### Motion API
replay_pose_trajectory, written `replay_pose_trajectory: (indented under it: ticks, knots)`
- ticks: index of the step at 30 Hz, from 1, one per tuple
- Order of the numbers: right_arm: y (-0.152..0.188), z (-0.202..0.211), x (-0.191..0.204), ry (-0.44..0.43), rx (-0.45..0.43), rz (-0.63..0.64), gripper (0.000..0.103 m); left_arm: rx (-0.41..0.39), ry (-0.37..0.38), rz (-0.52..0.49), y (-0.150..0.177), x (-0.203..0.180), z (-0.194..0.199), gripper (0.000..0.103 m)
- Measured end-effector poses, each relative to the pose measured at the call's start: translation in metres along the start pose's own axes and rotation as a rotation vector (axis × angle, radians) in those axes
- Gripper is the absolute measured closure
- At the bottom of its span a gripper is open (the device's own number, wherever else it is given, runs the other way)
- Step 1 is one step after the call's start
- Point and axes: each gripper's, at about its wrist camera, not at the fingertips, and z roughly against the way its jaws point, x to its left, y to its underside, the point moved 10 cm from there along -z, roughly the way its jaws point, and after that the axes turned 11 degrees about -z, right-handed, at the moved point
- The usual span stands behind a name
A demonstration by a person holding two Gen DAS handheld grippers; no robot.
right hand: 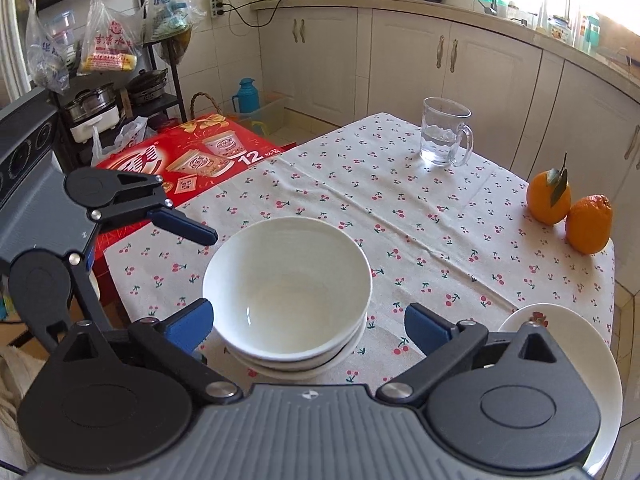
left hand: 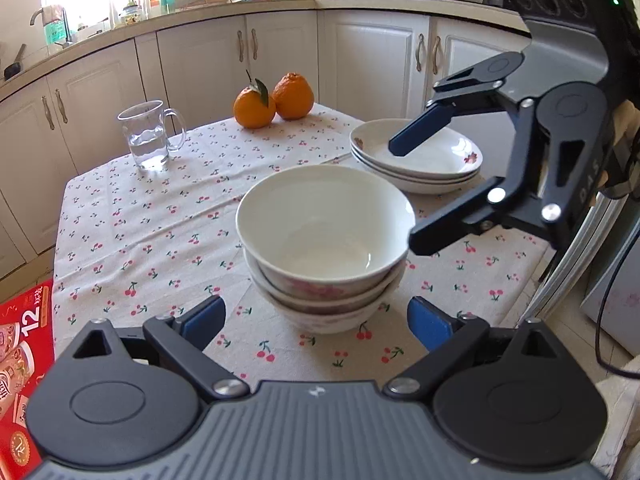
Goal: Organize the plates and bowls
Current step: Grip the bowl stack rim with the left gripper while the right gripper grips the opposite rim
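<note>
Bowl stack (left hand: 325, 248) sat beside plate stack (left hand: 416, 160) | left gripper (left hand: 316, 322), right gripper (right hand: 309, 326): jaws released, empty, flanking bowl stack | advice: withdraw straight, avoid clipping rims.

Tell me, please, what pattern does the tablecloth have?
The tablecloth is off-white with small red cherries on green stems, clearest in the right wrist view.

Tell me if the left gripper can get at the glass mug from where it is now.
Probably yes. The left gripper is open and holds nothing. The glass mug stands alone at the far left of the tablecloth, with bare cloth left of the bowl stack leaving a free path.
</note>
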Motion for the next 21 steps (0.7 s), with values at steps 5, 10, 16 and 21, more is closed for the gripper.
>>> replay_pose_trajectory:
  ticks: [5,10,16,21]
  knots:
    - [0.025,-0.004,0.004,0.022,0.031,0.083,0.000,0.052,0.004,-0.012,0.014,0.013,-0.005,0.006]
    - [0.047,-0.021,0.004,0.052,0.082,0.160,0.000,0.096,0.057,-0.056,0.020,0.016,-0.019,0.006]
    - [0.055,-0.045,-0.003,0.042,0.120,0.207,0.000,0.135,0.136,-0.167,0.020,0.013,-0.040,0.006]
    - [0.047,-0.057,-0.004,-0.009,0.127,0.240,0.000,0.123,0.224,-0.253,0.011,0.012,-0.048,0.006]
